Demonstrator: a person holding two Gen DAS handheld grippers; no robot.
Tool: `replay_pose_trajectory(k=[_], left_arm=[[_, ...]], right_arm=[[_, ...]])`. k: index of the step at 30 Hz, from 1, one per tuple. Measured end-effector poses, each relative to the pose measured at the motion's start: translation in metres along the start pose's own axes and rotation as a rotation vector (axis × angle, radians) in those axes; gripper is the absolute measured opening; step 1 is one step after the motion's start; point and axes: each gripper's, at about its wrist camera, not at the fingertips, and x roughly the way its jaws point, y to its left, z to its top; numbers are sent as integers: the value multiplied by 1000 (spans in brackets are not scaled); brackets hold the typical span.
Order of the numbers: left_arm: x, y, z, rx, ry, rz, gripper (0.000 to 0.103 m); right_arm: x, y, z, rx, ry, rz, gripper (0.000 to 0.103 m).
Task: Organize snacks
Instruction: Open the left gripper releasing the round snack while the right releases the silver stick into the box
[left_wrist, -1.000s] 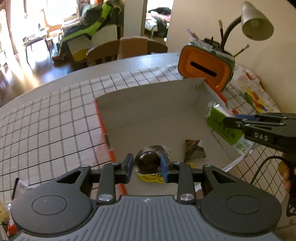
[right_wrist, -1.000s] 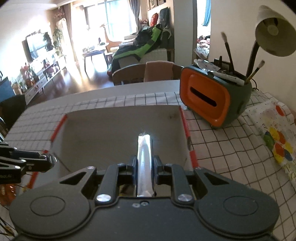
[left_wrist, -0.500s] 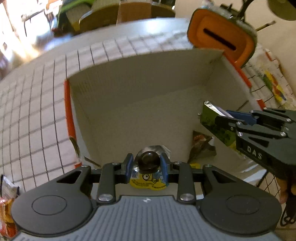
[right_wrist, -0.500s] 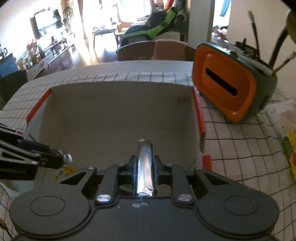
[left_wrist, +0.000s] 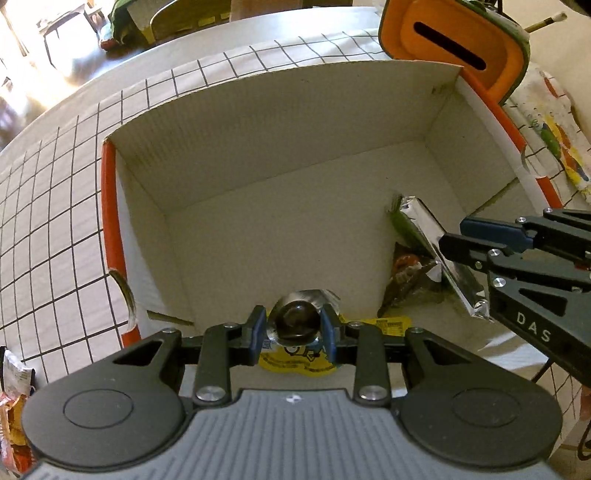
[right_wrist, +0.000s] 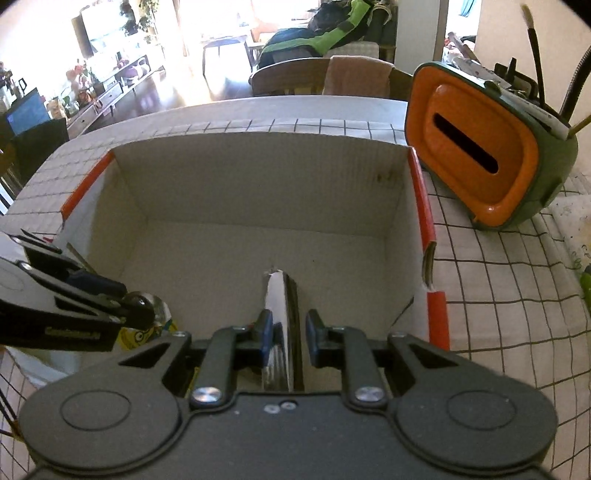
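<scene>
An open cardboard box (left_wrist: 258, 192) with orange rims sits on the checked tablecloth; it also shows in the right wrist view (right_wrist: 258, 192). My left gripper (left_wrist: 293, 326) is shut on a yellow minion pouch (left_wrist: 295, 360) by its black cap, low over the box's near edge. My right gripper (right_wrist: 288, 332) has its jaws parted around a green and silver snack packet (right_wrist: 280, 317), which stands on the box floor leaning against the left pad. The packet (left_wrist: 428, 236) shows in the left wrist view beside a small dark wrapped snack (left_wrist: 406, 273).
An orange and green pen holder (right_wrist: 480, 155) with brushes stands right of the box. A colourful cloth (left_wrist: 554, 122) lies beyond it. More snack packets (left_wrist: 14, 406) lie at the left edge. Chairs (right_wrist: 325, 77) stand behind the table.
Both grippers moved forward and down into the box. The right jaws have parted from the green and silver packet, which now rests on the box floor.
</scene>
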Motion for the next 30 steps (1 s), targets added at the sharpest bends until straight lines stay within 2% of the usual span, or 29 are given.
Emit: replay_pose_trajectory(k=[5, 10, 18, 22, 30], left_arm=[[-7, 1, -5, 0, -24, -3, 34], [-26, 0, -10, 14, -82, -20, 47], [-61, 3, -27, 57, -186, -33, 48], [-78, 6, -36, 73, -231, -46, 49], [-115, 26, -63, 105, -327, -47, 53]], right_arm=[[-12, -1, -1, 16, -25, 20, 27], [-27, 5, -3, 10, -63, 25, 35], [-54, 20, -1, 11, -117, 22, 44], [-67, 28, -1, 20, -147, 23, 57], [-84, 49, -1, 45, -184, 41, 67]])
